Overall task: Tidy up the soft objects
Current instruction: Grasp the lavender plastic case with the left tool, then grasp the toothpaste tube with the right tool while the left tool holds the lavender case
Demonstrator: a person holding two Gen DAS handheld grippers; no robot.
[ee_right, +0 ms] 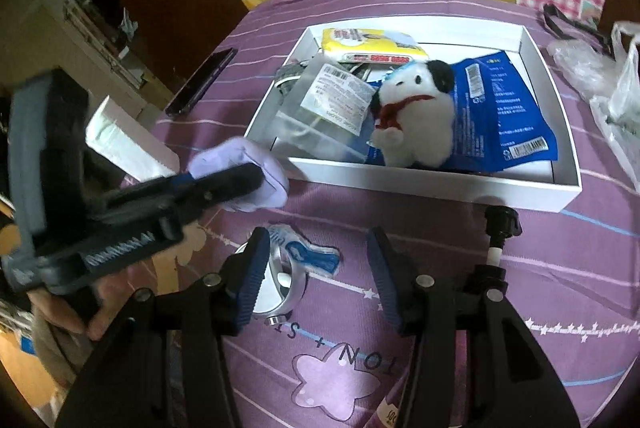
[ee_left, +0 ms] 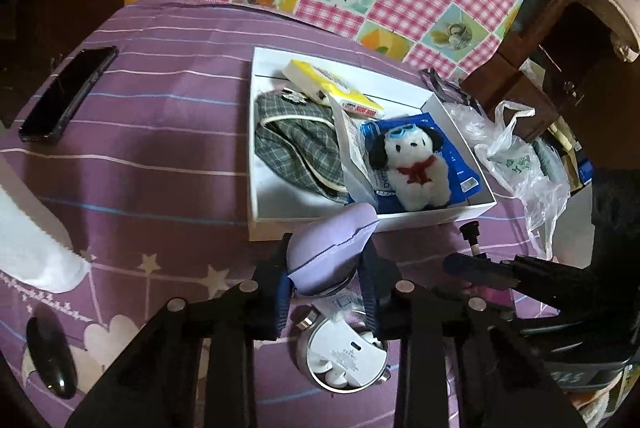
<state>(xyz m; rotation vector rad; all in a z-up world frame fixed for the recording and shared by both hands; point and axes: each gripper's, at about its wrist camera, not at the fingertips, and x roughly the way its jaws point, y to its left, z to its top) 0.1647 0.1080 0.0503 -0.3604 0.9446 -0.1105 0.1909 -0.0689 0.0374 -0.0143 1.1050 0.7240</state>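
Left hand-held gripper pinching lilac pad just short of white box, likely headed in; right hand-held gripper spread, empty.

The shallow white cardboard box sits on the purple striped bedsheet, holding a grey plaid cloth at left, a white plush dog at right and a yellow tissue pack behind. A black phone lies well left of the box, a clear plastic bag just right.
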